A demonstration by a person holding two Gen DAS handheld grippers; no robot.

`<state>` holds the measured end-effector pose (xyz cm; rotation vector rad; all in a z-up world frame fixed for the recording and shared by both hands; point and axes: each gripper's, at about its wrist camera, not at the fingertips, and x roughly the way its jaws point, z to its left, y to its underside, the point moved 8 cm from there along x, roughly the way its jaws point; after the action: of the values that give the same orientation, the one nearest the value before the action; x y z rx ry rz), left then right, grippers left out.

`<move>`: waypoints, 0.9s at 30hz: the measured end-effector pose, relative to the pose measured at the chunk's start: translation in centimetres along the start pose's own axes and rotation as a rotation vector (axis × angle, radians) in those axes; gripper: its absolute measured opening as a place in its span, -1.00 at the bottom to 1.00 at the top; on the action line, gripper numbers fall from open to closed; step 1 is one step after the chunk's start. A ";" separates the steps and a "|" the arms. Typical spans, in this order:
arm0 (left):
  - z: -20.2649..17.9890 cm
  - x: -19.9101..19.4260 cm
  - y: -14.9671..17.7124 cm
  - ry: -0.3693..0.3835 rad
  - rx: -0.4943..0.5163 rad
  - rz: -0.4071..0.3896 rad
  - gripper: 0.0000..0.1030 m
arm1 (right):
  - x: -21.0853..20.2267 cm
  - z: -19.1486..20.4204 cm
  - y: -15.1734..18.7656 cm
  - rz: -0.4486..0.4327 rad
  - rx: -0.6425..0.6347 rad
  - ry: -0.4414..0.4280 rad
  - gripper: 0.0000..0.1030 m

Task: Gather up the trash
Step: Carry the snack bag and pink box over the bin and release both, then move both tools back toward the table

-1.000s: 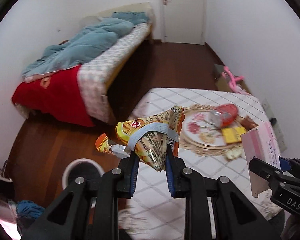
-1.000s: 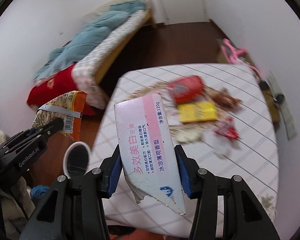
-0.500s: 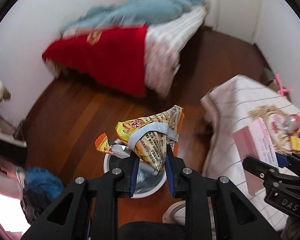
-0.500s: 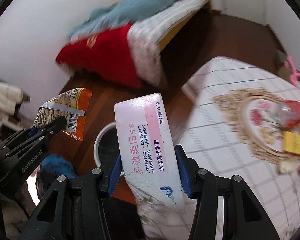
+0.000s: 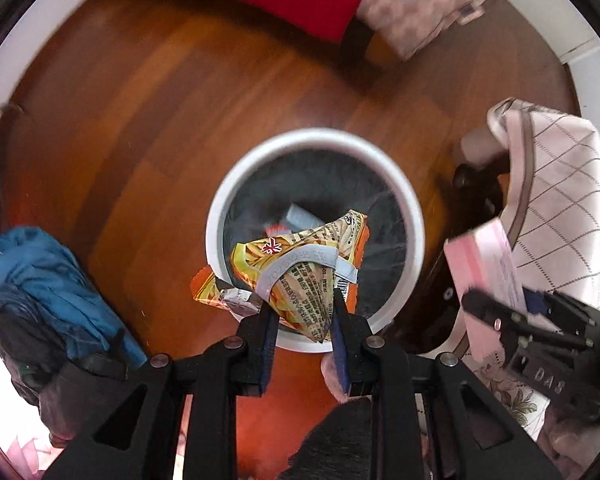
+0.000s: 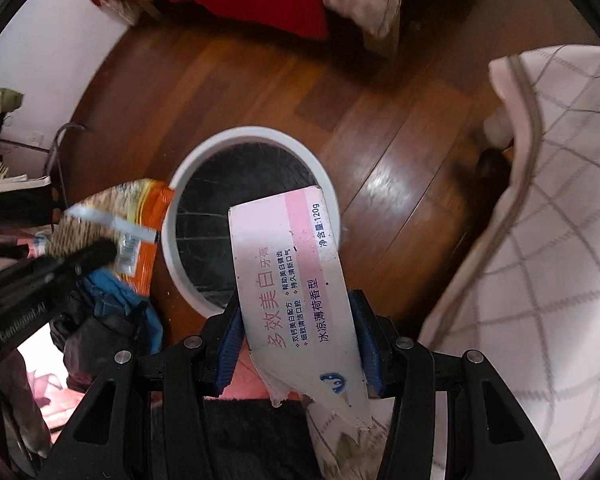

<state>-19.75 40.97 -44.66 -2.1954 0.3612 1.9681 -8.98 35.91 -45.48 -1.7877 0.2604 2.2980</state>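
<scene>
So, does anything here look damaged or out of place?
Yes. The pink toothpaste box in the right gripper is torn: its near end is ragged, with cardboard ripped away. The snack bag in the left gripper is crumpled. Both are trash.

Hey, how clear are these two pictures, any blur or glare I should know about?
Left wrist view: bin rim and floor smeared by motion, snack wrapper in the left gripper sharp. Right wrist view: toothpaste box print crisp in the right gripper, glare streak on the floorboards, wrapper at left blurred. Both bowed by fisheye.

Both grippers have swung off the worktop: snack wrapper [image 5: 300, 268] and toothpaste box [image 6: 296, 276] now hang above the bin [image 5: 220, 216].
</scene>
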 end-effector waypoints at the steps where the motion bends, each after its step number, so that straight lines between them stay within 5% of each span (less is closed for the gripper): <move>1: 0.2 0.7 0.0 0.011 -0.001 0.020 -0.57 | 0.8 0.3 -0.5 0.020 -0.001 0.001 0.02; 4: 1.3 2.0 0.1 0.018 -0.033 0.072 -0.55 | 3.1 0.3 -2.0 0.065 -0.004 0.009 0.02; 8: 3.0 2.0 -0.1 0.007 -0.056 0.068 0.37 | 5.5 0.8 -3.5 0.129 -0.015 0.012 0.05; 11: 4.1 1.5 -0.2 -0.005 -0.083 0.047 0.59 | 6.4 1.2 -4.1 0.151 -0.029 0.025 0.19; 13: 4.8 0.9 -0.3 -0.024 -0.102 0.021 0.90 | 6.1 1.4 -4.5 0.140 -0.032 0.018 0.52; 15: 5.6 0.4 -0.2 -0.046 -0.117 -0.003 0.94 | 5.7 1.2 -4.7 0.131 -0.029 0.017 0.60; 18: 6.3 -1.0 0.0 -0.063 -0.147 -0.073 0.94 | 4.9 0.6 -4.5 0.117 -0.040 0.031 1.00; 27: 4.9 -5.0 2.6 -0.140 -0.146 -0.217 0.94 | 0.4 0.1 -1.6 0.030 -0.081 0.114 1.00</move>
<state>-25.69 40.24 -40.17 -2.0612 -0.0402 2.0676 -8.74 37.50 -45.86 -1.9706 0.2163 2.2604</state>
